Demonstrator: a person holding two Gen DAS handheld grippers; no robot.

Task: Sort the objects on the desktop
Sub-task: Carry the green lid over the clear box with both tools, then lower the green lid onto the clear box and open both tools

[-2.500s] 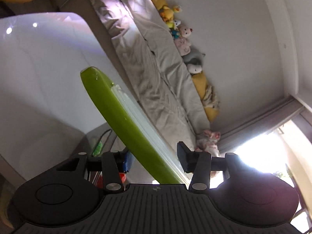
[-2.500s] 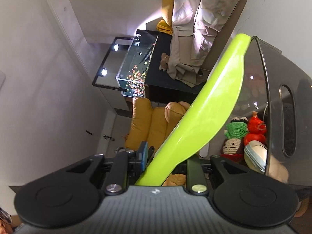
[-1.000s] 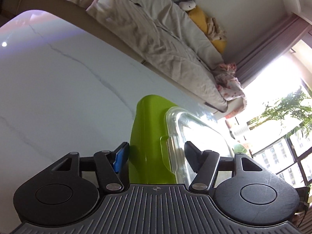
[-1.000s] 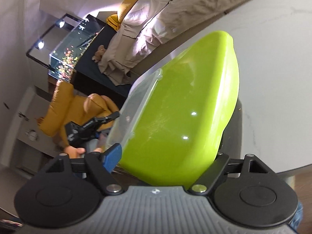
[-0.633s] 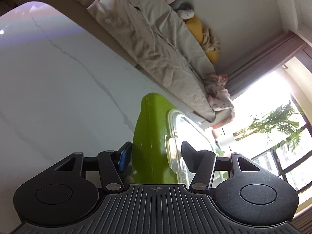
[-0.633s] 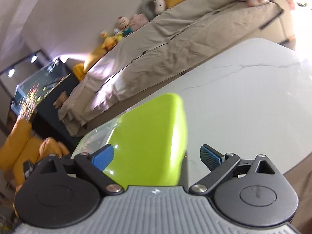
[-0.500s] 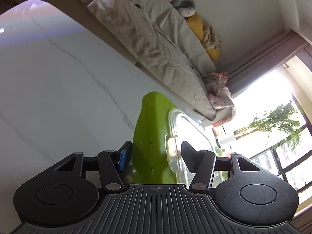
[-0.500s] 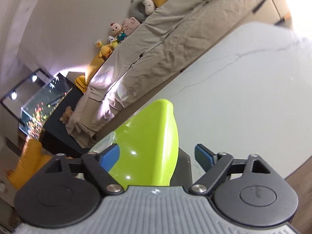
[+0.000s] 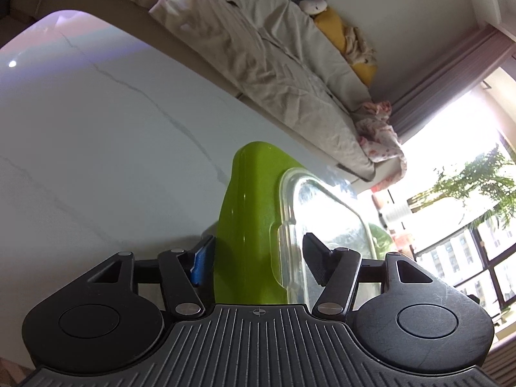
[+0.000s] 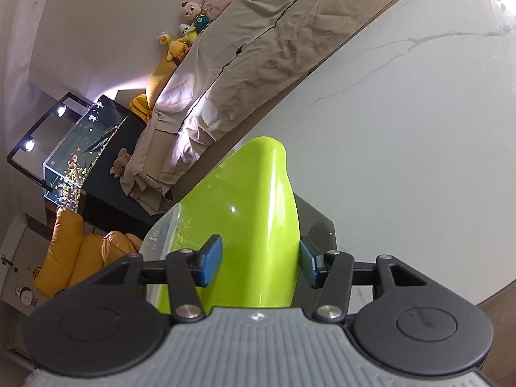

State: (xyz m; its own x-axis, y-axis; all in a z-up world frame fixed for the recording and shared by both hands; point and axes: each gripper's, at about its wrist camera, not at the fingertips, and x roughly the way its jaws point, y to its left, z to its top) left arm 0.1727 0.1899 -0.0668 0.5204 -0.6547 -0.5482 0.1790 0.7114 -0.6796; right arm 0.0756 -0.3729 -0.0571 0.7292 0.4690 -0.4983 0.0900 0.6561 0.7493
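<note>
While the green lid (image 9: 245,225) with its clear panel (image 9: 325,225) lies over the grey bin (image 10: 314,225) on the white marble surface (image 9: 96,148), I need both ends seated evenly. My left hand-held gripper (image 9: 258,258) straddles one end at a middling width: the blue pad sits at the green edge, the dark pad stands off the clear panel, so it grips nothing (its jaws have just opened a little). My right hand-held gripper (image 10: 258,259) straddles the other end, its pads just beside the green plastic; whether they press I cannot tell — its jaws have just been closing on the lid. To do this well I would press down level at both ends and let go only once the lid sits flush. A moment back the right jaws stood much wider around that end, and earlier the lid was held up steeply, with toys visible in the bin beneath it.
</note>
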